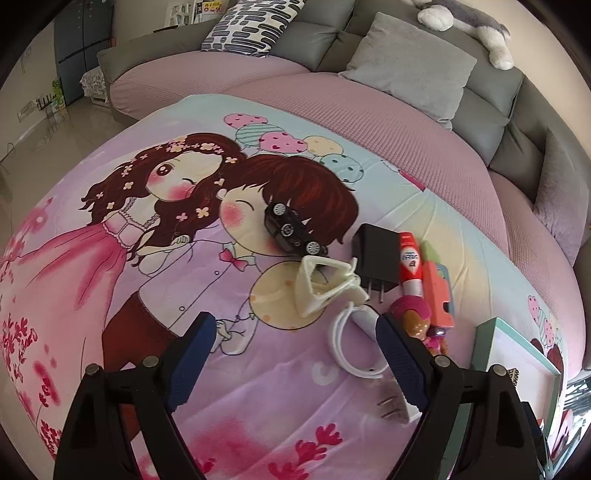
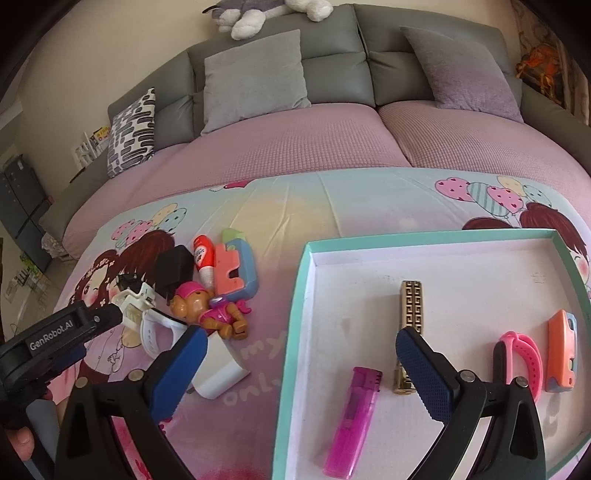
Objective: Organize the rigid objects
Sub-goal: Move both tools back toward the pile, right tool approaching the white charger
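A pile of small items lies on the cartoon blanket: a black toy car (image 1: 293,230), a cream plastic clip (image 1: 325,286), a black charger (image 1: 373,258), a red-white tube (image 1: 410,264), an orange-blue toy (image 1: 437,295), a pup figure (image 2: 210,312), a white band (image 1: 341,341) and a white plug (image 2: 218,374). The teal-rimmed box lid (image 2: 295,314) holds a purple lighter (image 2: 354,413), a gold lighter (image 2: 410,325), a pink band (image 2: 521,360) and an orange case (image 2: 561,354). My left gripper (image 1: 295,365) is open and empty before the pile. My right gripper (image 2: 299,373) is open and empty over the lid's left edge.
A grey sofa (image 2: 332,55) with cushions (image 2: 255,77) and a pink cover stands behind the blanket. A plush husky (image 2: 258,14) lies on the sofa back. The lid's corner shows in the left wrist view (image 1: 517,354) at the right. Tiled floor lies to the left.
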Action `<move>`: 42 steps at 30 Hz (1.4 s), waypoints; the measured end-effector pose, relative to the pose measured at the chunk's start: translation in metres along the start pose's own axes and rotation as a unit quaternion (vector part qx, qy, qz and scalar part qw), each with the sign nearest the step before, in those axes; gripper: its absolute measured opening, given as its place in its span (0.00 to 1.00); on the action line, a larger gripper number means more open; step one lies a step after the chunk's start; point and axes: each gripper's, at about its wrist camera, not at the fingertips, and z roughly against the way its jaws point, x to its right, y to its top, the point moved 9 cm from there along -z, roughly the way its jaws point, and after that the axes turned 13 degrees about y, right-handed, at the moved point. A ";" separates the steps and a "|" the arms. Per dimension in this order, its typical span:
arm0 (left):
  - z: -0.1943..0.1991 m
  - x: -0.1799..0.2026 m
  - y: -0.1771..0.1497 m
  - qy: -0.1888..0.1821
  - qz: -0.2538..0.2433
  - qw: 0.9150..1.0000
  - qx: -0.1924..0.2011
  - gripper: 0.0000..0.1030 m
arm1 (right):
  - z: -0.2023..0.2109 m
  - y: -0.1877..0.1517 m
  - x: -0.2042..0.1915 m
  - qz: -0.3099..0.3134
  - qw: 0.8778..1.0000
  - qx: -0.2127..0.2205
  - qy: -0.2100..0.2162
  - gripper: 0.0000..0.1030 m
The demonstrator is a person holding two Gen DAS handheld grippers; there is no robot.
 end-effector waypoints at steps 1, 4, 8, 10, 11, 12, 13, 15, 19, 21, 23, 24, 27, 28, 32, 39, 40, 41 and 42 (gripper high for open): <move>-0.002 -0.006 0.001 0.002 0.004 1.000 -0.001 0.86 | -0.002 -0.001 -0.005 0.004 1.000 -0.003 0.003 1.00; -0.007 -0.023 0.003 0.008 0.013 1.000 -0.003 0.86 | -0.011 -0.004 -0.019 0.017 1.000 -0.013 0.011 1.00; -0.011 -0.040 0.003 0.009 0.020 1.000 -0.008 0.86 | -0.023 -0.011 -0.037 0.038 0.999 -0.029 0.016 1.00; -0.013 -0.044 0.002 0.006 0.020 1.000 -0.011 0.86 | -0.028 -0.014 -0.044 0.047 0.998 -0.036 0.018 0.98; -0.015 -0.046 0.002 0.003 0.022 1.000 -0.012 0.86 | -0.030 -0.016 -0.047 0.050 0.998 -0.039 0.020 0.97; -0.016 -0.047 0.002 0.001 0.024 1.000 -0.014 0.86 | -0.033 -0.017 -0.050 0.052 0.997 -0.042 0.022 0.96; -0.017 -0.049 0.001 -0.002 0.026 1.000 -0.016 0.86 | -0.035 -0.019 -0.052 0.054 0.997 -0.046 0.023 0.95; -0.019 -0.049 0.001 -0.009 0.028 0.999 -0.019 0.86 | -0.037 -0.020 -0.054 0.066 0.997 -0.047 0.006 0.95; -0.024 -0.049 -0.001 -0.017 0.035 0.999 -0.032 0.86 | -0.037 -0.020 -0.057 0.076 0.996 -0.044 0.002 0.92; -0.026 -0.051 -0.003 -0.019 0.043 0.998 -0.039 0.86 | -0.037 -0.020 -0.061 0.080 0.996 -0.045 0.010 0.90; -0.028 -0.051 -0.003 -0.021 0.043 0.998 -0.040 0.86 | -0.040 -0.023 -0.066 0.090 0.995 -0.049 0.013 0.90; -0.028 -0.050 -0.003 -0.023 0.041 0.998 -0.039 0.86 | -0.042 -0.025 -0.067 0.093 0.994 -0.053 0.013 0.89; -0.027 -0.046 -0.003 -0.032 0.033 0.998 -0.038 0.86 | -0.049 -0.030 -0.071 0.097 0.993 -0.068 0.017 0.83; -0.027 -0.044 -0.003 -0.035 0.030 0.998 -0.036 0.86 | -0.050 -0.032 -0.071 0.098 0.993 -0.071 0.017 0.83; -0.026 -0.034 -0.004 -0.040 0.013 0.998 -0.035 0.86 | -0.056 -0.037 -0.067 0.091 0.992 -0.082 0.011 0.79; -0.028 -0.017 -0.010 -0.048 -0.019 0.998 -0.040 0.86 | -0.064 -0.044 -0.063 0.088 0.991 -0.098 0.009 0.74; -0.029 -0.014 -0.011 -0.049 -0.022 0.998 -0.041 0.86 | -0.065 -0.044 -0.063 0.093 0.991 -0.098 0.004 0.74; -0.029 -0.013 -0.012 -0.049 -0.026 0.998 -0.042 0.86 | -0.066 -0.044 -0.064 0.096 0.990 -0.099 0.002 0.74; -0.029 -0.011 -0.012 -0.049 -0.029 0.997 -0.042 0.86 | -0.066 -0.044 -0.064 0.098 0.990 -0.099 0.001 0.73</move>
